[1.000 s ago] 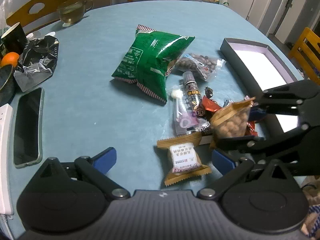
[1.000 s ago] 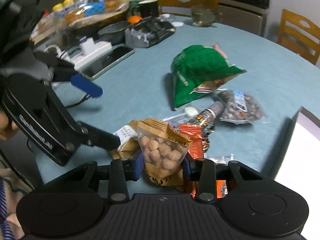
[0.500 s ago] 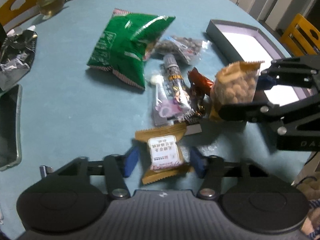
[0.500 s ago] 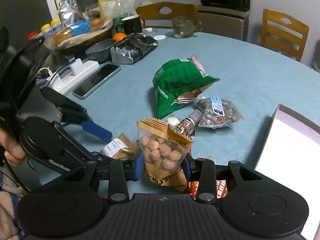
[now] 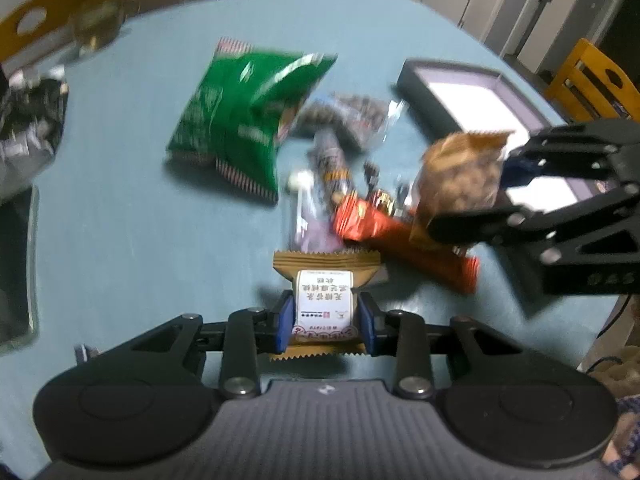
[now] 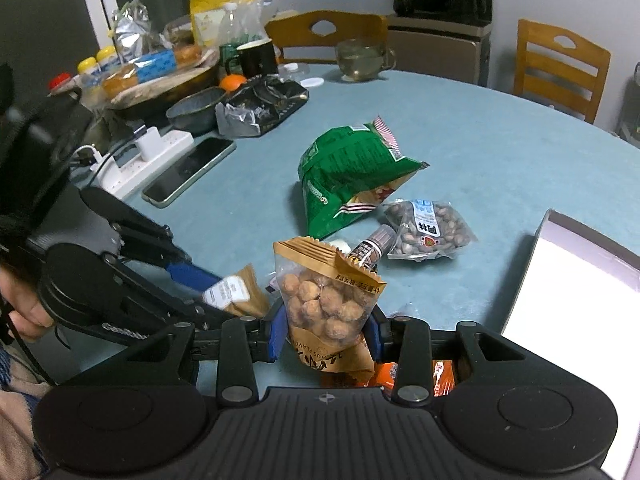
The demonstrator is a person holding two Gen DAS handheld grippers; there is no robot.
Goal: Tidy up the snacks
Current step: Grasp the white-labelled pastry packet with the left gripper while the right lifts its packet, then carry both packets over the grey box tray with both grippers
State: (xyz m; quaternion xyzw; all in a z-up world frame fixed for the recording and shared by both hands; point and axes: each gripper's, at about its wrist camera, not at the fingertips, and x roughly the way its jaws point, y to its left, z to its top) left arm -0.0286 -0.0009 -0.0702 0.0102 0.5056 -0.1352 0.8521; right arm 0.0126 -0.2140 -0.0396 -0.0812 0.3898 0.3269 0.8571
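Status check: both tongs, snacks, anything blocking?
Left tongs closing on brown biscuit pack. Right tongs shut on peanut bag, lifted. Box open; no obstruction seen.

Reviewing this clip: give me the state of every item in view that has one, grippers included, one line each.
left gripper: jaws closing around the brown cake packet.
right gripper: shut on the nut pouch, held upright off the table.
green chip bag: lying flat, top looks torn open.
peanut pack: sealed, lying flat.
box: open, empty where visible.
phone: screen dark.
glass mug: holds pale liquid.
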